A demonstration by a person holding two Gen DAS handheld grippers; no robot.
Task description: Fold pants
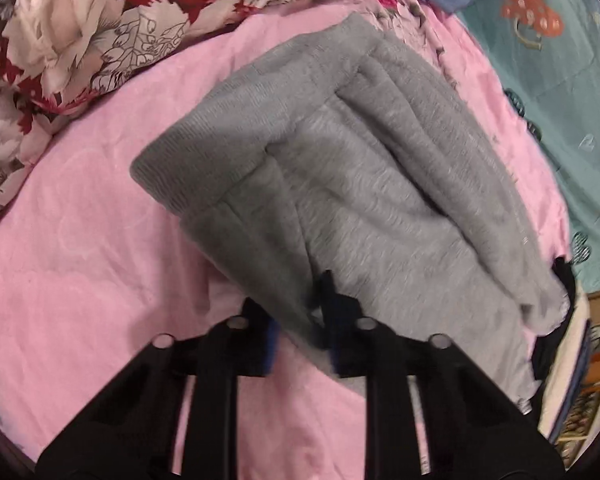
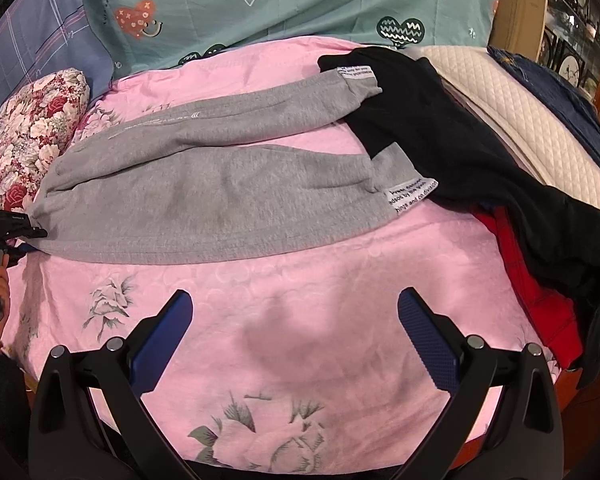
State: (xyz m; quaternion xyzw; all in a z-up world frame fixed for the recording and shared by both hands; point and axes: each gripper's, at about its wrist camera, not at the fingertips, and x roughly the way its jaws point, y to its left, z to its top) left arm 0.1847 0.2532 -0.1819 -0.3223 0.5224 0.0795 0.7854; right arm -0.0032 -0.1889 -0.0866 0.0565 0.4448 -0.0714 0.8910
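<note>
Left wrist view: left gripper [image 1: 302, 330] pinches the waist edge of the grey sweatpants [image 1: 340, 184] on the pink bedsheet [image 1: 80, 260]. Right gripper [image 2: 296, 336] gapes wide, sweatpants lying beyond its fingertips.

Pants [image 2: 204, 184] lie on the bedsheet [image 2: 300, 300]; garment pile [image 2: 480, 168] overlaps their cuffs.

Pink floral bedsheet [image 2: 300, 300] across the bed; teal heart-printed pillow [image 2: 260, 8] along its far edge, red-and-white flowered quilt [image 1: 80, 32] at one side, cream quilted mattress [image 2: 520, 112] exposed at another.
</note>
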